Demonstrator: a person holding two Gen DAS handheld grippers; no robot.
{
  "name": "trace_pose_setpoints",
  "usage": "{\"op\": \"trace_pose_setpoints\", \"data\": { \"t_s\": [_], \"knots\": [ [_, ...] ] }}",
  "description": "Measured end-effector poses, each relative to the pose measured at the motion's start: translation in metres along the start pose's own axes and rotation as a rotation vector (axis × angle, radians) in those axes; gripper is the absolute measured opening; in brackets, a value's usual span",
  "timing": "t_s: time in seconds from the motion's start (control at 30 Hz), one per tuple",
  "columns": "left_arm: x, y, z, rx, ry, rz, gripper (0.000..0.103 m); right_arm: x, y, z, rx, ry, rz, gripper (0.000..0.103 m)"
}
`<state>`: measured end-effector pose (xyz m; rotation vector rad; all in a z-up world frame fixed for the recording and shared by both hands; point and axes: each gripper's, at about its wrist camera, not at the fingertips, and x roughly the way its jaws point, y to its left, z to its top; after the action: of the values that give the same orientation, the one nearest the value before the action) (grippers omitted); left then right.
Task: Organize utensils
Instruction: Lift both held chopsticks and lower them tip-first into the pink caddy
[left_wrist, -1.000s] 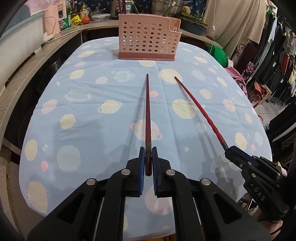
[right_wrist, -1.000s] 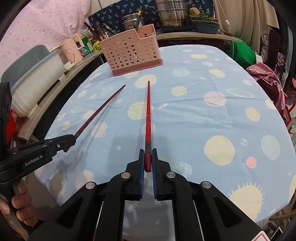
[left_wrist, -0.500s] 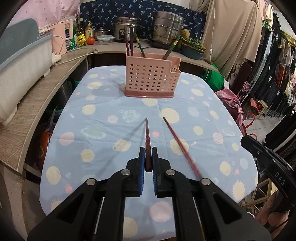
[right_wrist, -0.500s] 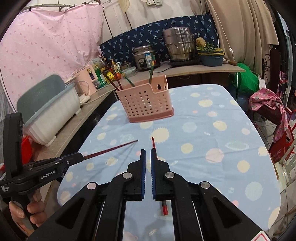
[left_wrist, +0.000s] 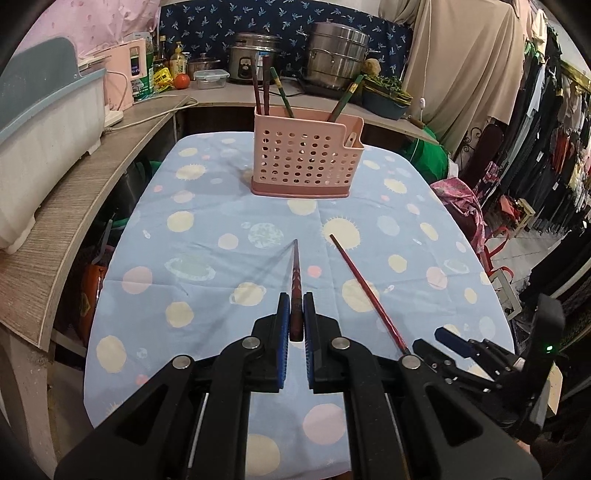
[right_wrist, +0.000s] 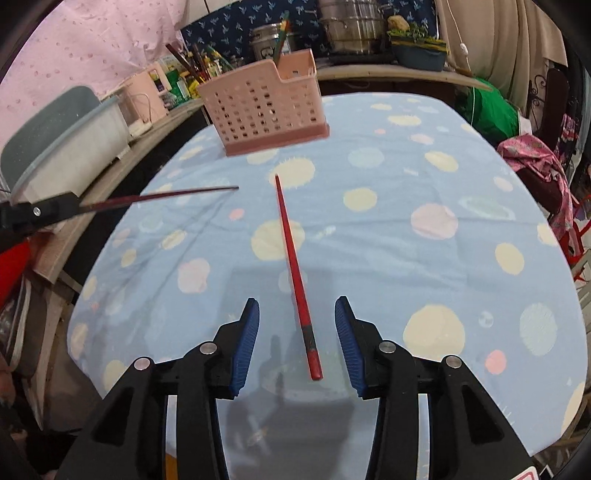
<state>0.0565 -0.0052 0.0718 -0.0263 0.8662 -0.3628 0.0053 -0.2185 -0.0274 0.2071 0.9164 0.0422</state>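
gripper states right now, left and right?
Left gripper: shut on the dark red chopstick.
Right gripper: jaws opening, bright red chopstick between them on the tablecloth, not gripped.

wall: pink cloth | counter: wood-look | right: hanging clothes, possibly a rack
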Motion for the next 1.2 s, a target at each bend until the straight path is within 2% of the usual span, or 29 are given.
{"op": "trace_pose_setpoints", "data": {
  "t_s": [0.1,0.2,0.27,0.47,0.6,0.9,1.0,1.2],
  "knots": [
    [0.002,-0.003,-0.003,0.006,0.010,-0.002,0.007,0.015,-0.003,-0.009,0.001,0.036,-0.015,0.031],
    [0.002,-0.006,-0.005,0.012,0.013,0.000,0.007,0.020,-0.003,-0.013,-0.010,0.036,-0.034,0.023],
    [0.003,-0.006,-0.006,0.010,0.018,-0.001,0.007,0.021,-0.001,-0.014,-0.033,0.031,-0.055,0.009],
    [0.003,-0.006,-0.006,0.009,0.018,0.002,0.007,0.013,0.000,-0.012,-0.036,0.028,-0.036,0.007],
    [-0.004,-0.007,0.001,0.014,-0.005,0.004,0.007,-0.012,0.006,0.004,-0.019,-0.023,0.006,0.007],
    [-0.020,-0.007,0.050,0.006,-0.084,-0.003,0.007,-0.077,0.030,0.071,-0.047,-0.215,0.072,0.007],
    [-0.022,-0.009,0.070,0.007,-0.112,-0.001,0.007,-0.085,0.031,0.104,-0.039,-0.263,0.103,0.007],
    [-0.018,-0.013,0.104,0.012,-0.148,0.001,0.007,-0.079,0.034,0.139,-0.040,-0.300,0.120,0.007]
  ]
}}
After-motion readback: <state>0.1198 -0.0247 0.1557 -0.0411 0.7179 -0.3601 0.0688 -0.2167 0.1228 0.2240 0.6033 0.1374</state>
